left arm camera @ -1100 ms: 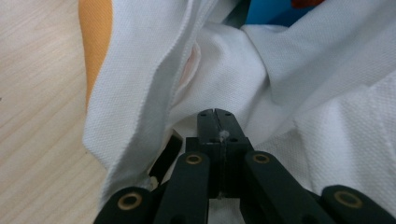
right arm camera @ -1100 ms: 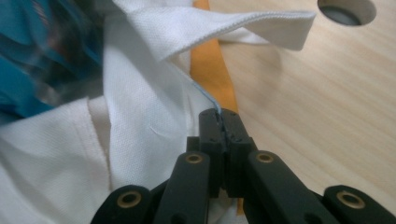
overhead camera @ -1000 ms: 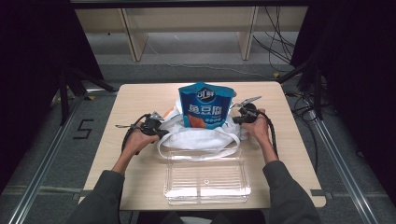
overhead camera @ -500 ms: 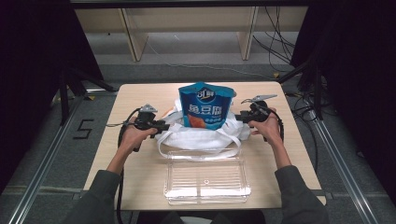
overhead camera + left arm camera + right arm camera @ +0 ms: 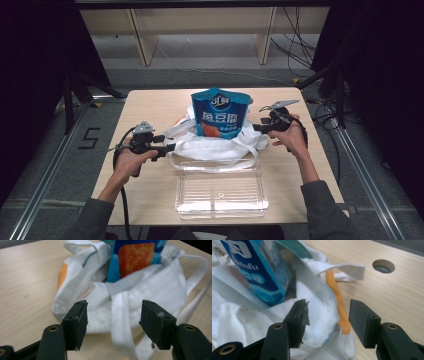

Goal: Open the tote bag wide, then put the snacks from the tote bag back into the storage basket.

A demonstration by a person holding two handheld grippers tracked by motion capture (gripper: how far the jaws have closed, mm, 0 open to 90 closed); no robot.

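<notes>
White bag (image 5: 220,145), orange trim; blue pouch (image 5: 218,114).

A pale wooden table in a dim, dark-edged work bay

The table (image 5: 150,107) has a light wood-grain top with a round hole (image 5: 383,266) cut through it; it stands on a grey floor (image 5: 210,57); behind it a light wooden shelf unit (image 5: 200,20) runs across the back, its uprights (image 5: 142,37) resting on the floor; black cables (image 5: 295,50) trail over the floor at the right; metal rails (image 5: 47,175) frame both sides; a dark "5" mark (image 5: 90,138) sits on the floor at the left; black drapes (image 5: 30,75) shut in both flanks; the light falls evenly from above.
</notes>
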